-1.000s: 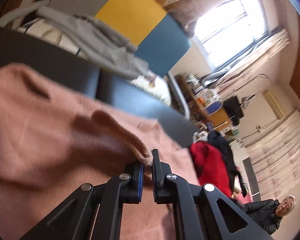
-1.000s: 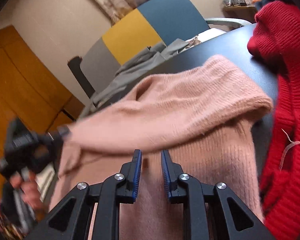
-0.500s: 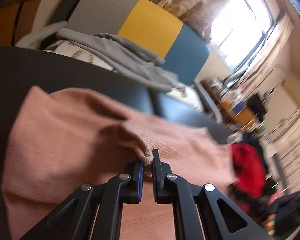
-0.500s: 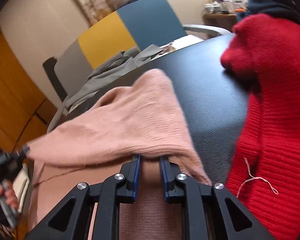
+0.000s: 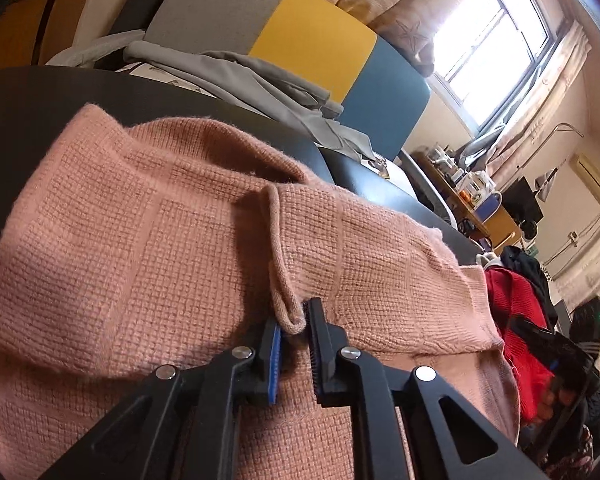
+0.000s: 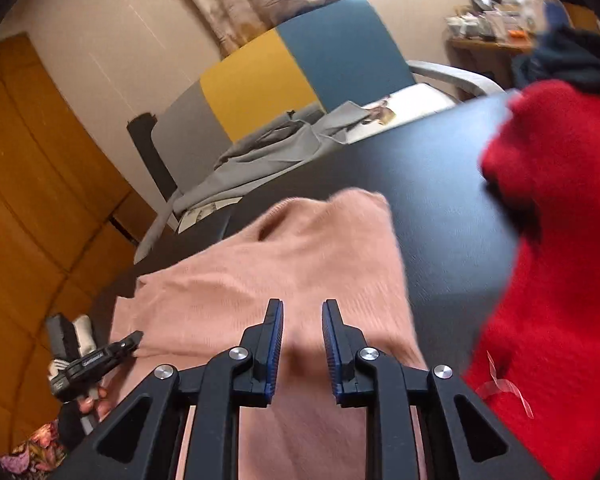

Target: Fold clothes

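Note:
A pink knit sweater (image 5: 160, 240) lies folded over itself on the black table (image 5: 40, 112). My left gripper (image 5: 294, 316) rests low on it; its jaws are opening, and the sweater's rolled edge (image 5: 278, 272) sits loosely between the tips without being pinched. In the right wrist view the sweater (image 6: 300, 248) lies under my right gripper (image 6: 302, 312), whose jaws are also opening and hold nothing. The left gripper (image 6: 96, 360) shows there at the sweater's left edge, held in a hand.
A red sweater (image 6: 560, 240) is heaped on the table just right of the pink one, with dark clothes behind it. Behind the table, a chair with a grey, yellow and blue back (image 5: 312, 36) carries a grey garment (image 5: 240, 76). A wooden door (image 6: 28, 160) stands at the left.
The left gripper came down with the sweater's edge onto the pink sweater and its jaws parted. The right gripper let go of the fold it pinched and lifted off; the fold dropped flat.

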Demonstrator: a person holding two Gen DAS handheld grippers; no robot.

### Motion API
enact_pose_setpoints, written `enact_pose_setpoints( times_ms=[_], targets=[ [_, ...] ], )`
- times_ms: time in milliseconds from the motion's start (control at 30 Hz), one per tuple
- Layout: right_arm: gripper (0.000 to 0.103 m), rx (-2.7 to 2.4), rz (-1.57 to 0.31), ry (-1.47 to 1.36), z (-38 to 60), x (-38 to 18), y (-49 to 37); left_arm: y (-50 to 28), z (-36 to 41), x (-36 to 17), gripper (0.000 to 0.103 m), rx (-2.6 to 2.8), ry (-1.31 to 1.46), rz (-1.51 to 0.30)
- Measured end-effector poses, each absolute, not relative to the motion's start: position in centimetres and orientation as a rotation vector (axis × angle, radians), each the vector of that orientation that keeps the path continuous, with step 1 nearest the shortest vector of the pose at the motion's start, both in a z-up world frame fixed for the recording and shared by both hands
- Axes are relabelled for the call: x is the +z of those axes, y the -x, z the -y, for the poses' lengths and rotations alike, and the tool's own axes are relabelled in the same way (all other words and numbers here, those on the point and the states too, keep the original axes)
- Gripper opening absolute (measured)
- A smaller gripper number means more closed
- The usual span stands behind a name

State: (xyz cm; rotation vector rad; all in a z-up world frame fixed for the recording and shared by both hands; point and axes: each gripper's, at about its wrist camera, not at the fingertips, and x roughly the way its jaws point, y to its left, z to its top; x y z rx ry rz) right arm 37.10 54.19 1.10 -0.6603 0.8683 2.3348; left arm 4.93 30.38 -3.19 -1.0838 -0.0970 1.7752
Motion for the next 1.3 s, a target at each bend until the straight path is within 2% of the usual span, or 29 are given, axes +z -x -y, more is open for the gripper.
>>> enact_pose_setpoints(
  times_ms=[133,200,233,267,300,367,400,433,500,600,733,800,933,1033,1133,1167,1300],
  targets=[
    [0.022,2.310,-0.683,0.868,-55.6,-1.1,-31.4,-5.2,-30.0,-3.2,0.012,1.778,1.084,0.110],
    [0.014,2.230,-0.602,0.927,-56.8,-2.1,-30.6,-5.3,-29.9,-3.2,0.013,1.791,1.078,0.102],
    [0.013,2.166,-0.610,0.912,-57.8,-2.3,-31.1,-5.4,-29.9,-3.2,0.013,1.795,1.074,0.094],
    [0.002,2.107,-0.654,0.871,-58.9,-2.3,-32.0,-5.4,-30.0,-3.1,0.013,1.797,1.071,0.089],
    [0.000,2.065,-0.710,0.832,-59.8,-2.4,-32.9,-5.5,-30.0,-3.1,0.013,1.799,1.069,0.084],
    [0.000,2.025,-0.822,0.772,-60.8,-2.5,-34.3,-5.5,-30.0,-3.1,0.013,1.797,1.070,0.090],
    [0.003,2.047,-0.815,0.766,-60.5,-1.9,-34.1,-5.5,-30.0,-3.2,0.013,1.794,1.072,0.097],
    [0.008,2.091,-0.760,0.756,-59.6,-1.0,-33.6,-5.5,-29.9,-3.2,0.013,1.792,1.072,0.102],
    [0.008,2.248,-0.651,0.722,-57.0,1.0,-31.8,-5.5,-30.0,-3.2,0.013,1.793,1.070,0.102],
    [0.008,2.458,-0.583,0.764,-54.0,2.0,-27.3,-5.9,-30.3,-3.1,0.013,1.812,1.060,0.078],
    [0.008,2.557,-0.486,0.951,-52.4,0.0,-21.6,-6.2,-30.5,-3.0,0.013,1.842,1.040,0.037],
    [0.003,2.546,-0.424,1.013,-52.7,-1.1,-20.3,-6.0,-30.4,-3.1,0.013,1.838,1.041,0.045],
    [0.000,2.347,-0.552,0.965,-57.7,-2.1,-22.3,-5.8,-30.4,-3.3,0.013,1.828,1.043,0.061],
    [0.000,2.299,-0.742,0.896,-61.1,-2.8,-25.0,-5.8,-30.4,-3.3,0.013,1.825,1.044,0.068],
    [0.000,2.290,-0.723,0.875,-61.0,-1.9,-26.3,-5.7,-30.4,-3.3,0.013,1.822,1.046,0.074],
    [0.006,2.299,-0.720,0.851,-60.7,-1.4,-27.0,-5.6,-30.4,-3.3,0.013,1.820,1.047,0.077],
    [0.007,2.349,-0.714,0.836,-59.7,-0.6,-30.0,-5.6,-30.3,-3.4,0.013,1.814,1.050,0.090]
  ],
)
